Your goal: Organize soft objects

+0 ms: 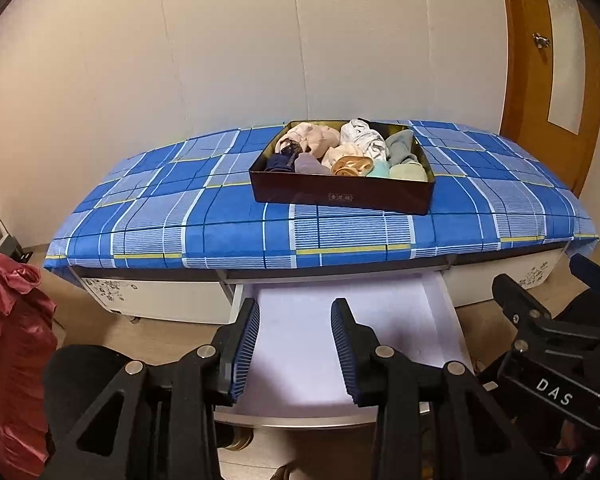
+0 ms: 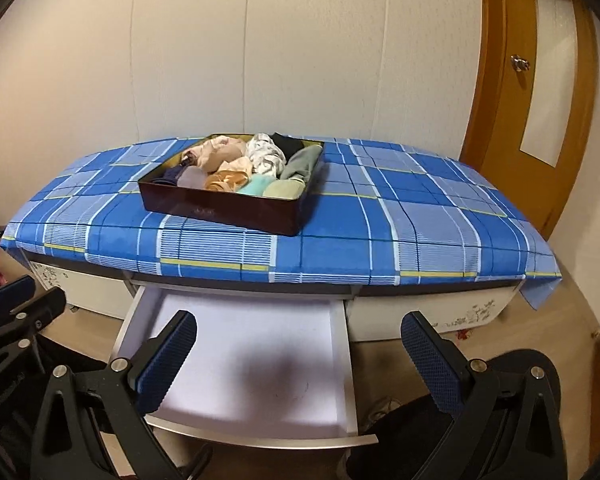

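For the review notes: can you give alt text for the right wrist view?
A dark box packed with rolled soft garments sits on a low cabinet covered by a blue plaid cloth. Below it a white drawer stands pulled open and looks empty. The right hand-held gripper hangs open above the drawer, holding nothing.

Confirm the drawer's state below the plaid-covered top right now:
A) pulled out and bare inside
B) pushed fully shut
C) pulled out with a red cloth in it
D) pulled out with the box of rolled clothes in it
A: the drawer stands pulled out with only its pale floor showing, while the dark box of rolled clothes sits up on the plaid cloth.
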